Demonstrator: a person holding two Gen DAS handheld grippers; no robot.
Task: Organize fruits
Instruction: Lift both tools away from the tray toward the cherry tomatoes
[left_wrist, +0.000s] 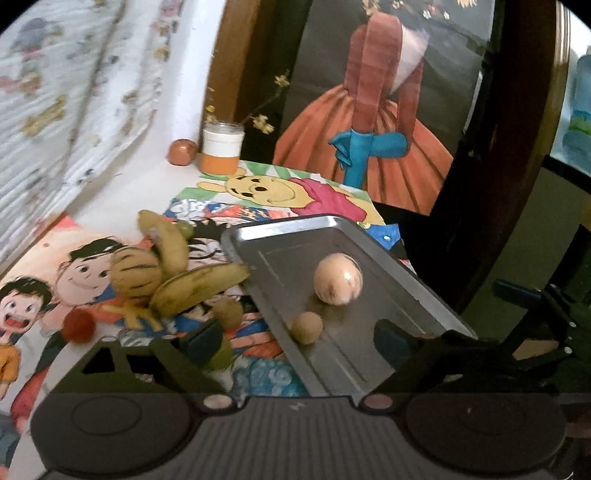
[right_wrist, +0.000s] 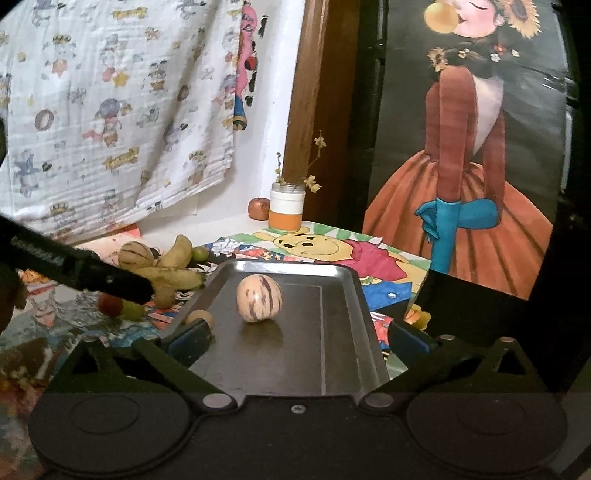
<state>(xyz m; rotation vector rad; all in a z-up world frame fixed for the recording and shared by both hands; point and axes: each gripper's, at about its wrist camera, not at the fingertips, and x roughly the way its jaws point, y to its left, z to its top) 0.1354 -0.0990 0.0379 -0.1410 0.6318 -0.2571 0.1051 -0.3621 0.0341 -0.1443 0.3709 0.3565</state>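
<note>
A metal tray (left_wrist: 369, 354) (right_wrist: 332, 350) lies on the cartoon-print table. In it sit a pale striped melon (left_wrist: 338, 278) (right_wrist: 259, 298) and a small tan round fruit (left_wrist: 306, 327) (right_wrist: 199, 316) by its left wall. Left of the tray lie two bananas (left_wrist: 195, 284) (right_wrist: 173, 275), a striped melon (left_wrist: 135, 275) (right_wrist: 135, 255), a red fruit (left_wrist: 78, 325) (right_wrist: 110, 304), a brown fruit (left_wrist: 228, 313) and green fruits (left_wrist: 221, 356) (right_wrist: 132, 310). My left gripper (left_wrist: 299, 343) is open, straddling the tray's left wall. My right gripper (right_wrist: 299, 338) is open over the tray's near end.
An orange-and-white jar (left_wrist: 222, 147) (right_wrist: 286, 208) with dried flowers and a reddish apple (left_wrist: 181, 152) (right_wrist: 258, 208) stand at the table's back. A printed cloth (right_wrist: 110, 110) hangs on the wall. A framed painting (right_wrist: 472, 147) leans at the right.
</note>
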